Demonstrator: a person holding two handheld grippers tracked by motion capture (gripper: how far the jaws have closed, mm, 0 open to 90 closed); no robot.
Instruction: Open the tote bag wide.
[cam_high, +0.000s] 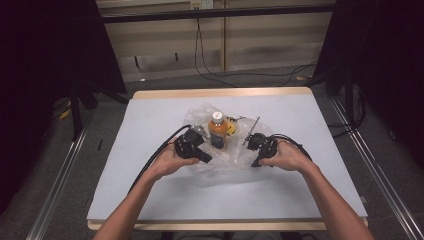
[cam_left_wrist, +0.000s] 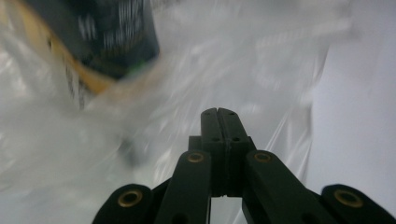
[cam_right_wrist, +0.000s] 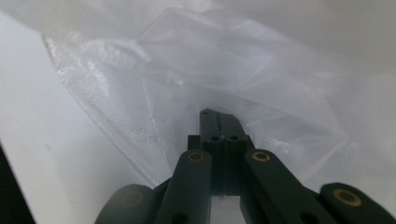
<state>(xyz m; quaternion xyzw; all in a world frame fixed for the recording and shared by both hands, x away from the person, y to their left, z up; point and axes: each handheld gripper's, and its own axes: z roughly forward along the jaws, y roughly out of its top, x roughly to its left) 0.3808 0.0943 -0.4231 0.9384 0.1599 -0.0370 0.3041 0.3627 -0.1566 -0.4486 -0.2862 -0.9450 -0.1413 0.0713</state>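
Note:
A clear plastic bag (cam_high: 227, 169) lies crumpled in the middle of the white table (cam_high: 150, 200). An orange bottle (cam_high: 217, 132) with a white cap stands upright within the bag's folds, with a small yellow item (cam_high: 230, 128) beside it. My left gripper (cam_high: 207, 158) sits just left of the bottle, jaws shut with bag film (cam_left_wrist: 261, 60) pressed around the tip (cam_left_wrist: 218, 112). The bottle's dark label (cam_left_wrist: 112, 37) looms blurred at upper left. My right gripper (cam_high: 256, 162) is on the bag's right side, shut (cam_right_wrist: 218, 114) on a fold of film (cam_right_wrist: 224, 65).
Bare table surface (cam_right_wrist: 37, 140) runs beside the bag's edge, and more shows on all sides of the bag (cam_left_wrist: 359, 93). Black cables trail from both grippers. Dark curtains and stands flank the table, with floor cables behind it.

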